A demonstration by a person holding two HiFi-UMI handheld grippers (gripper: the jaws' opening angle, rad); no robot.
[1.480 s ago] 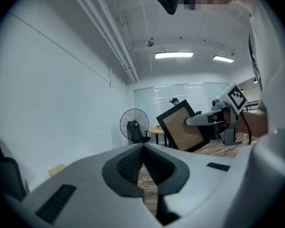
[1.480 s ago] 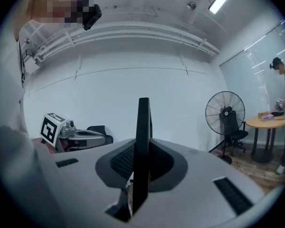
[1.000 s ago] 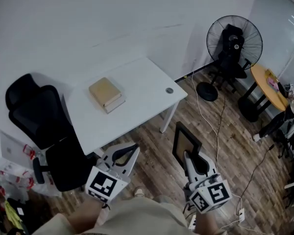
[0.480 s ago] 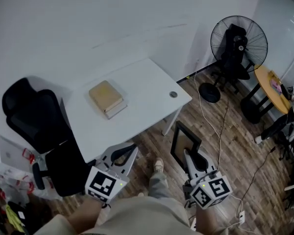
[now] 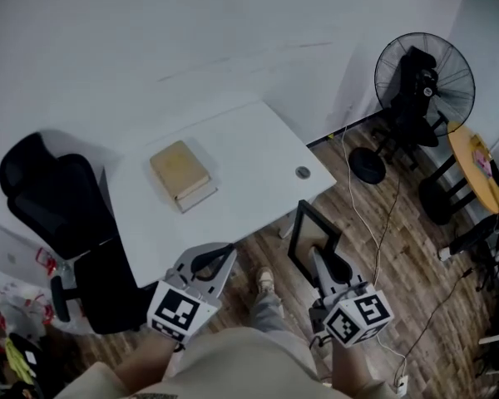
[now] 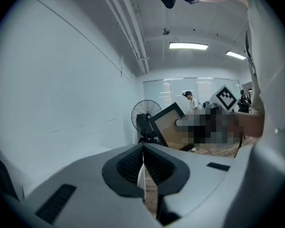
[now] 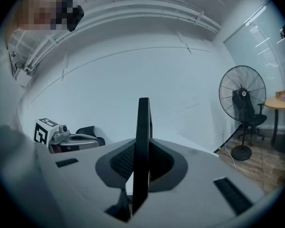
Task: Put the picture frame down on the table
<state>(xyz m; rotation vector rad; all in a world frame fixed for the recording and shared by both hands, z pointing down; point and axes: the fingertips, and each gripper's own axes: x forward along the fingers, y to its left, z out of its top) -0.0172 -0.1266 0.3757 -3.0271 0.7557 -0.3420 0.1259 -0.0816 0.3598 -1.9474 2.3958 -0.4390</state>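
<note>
A black picture frame (image 5: 311,241) with a tan inside stands upright in the air, just off the white table's (image 5: 249,160) near right corner and above the wooden floor. My right gripper (image 5: 323,260) is shut on its lower edge. In the right gripper view the frame (image 7: 143,146) shows edge-on between the jaws. My left gripper (image 5: 219,260) hovers by the table's front edge, shut with nothing in it; its jaws (image 6: 143,164) meet. From the left gripper view the frame (image 6: 168,125) appears to the right.
A tan book (image 5: 180,173) lies on the table's left half and a small round cap (image 5: 303,172) near its right corner. A black office chair (image 5: 54,214) stands left of the table. A standing fan (image 5: 420,81), a cable and a round side table (image 5: 474,160) are at right.
The view has shifted toward the table, which now lies closer to both grippers. The frame stays held upright in the right gripper. The person's foot has come into view between the grippers.
</note>
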